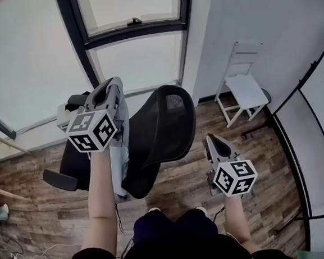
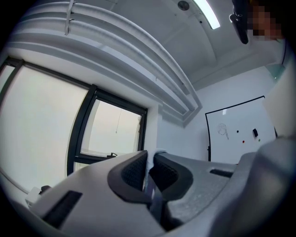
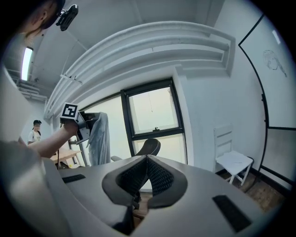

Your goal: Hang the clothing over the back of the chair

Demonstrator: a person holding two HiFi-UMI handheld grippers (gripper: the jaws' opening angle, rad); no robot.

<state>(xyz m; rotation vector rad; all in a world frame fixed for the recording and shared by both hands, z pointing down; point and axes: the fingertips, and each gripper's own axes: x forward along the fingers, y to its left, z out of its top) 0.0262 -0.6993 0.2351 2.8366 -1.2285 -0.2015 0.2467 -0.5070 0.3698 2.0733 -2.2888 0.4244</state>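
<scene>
Pale blue-grey cloth garment (image 1: 118,162) hangs beside black mesh office chair (image 1: 163,126), frame centre.
Left gripper (image 1: 114,83) pinches its top edge; right gripper (image 1: 211,140) closed on nothing.

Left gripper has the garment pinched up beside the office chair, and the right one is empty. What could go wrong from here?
1. The left gripper holds the garment by one narrow pinch, so it hangs bunched. Laid that way over the rounded chair back, it may slide off.
2. Its tail hangs close to the seat and could snag.
3. The right gripper is shut, away from the cloth, so nothing spreads it.
</scene>
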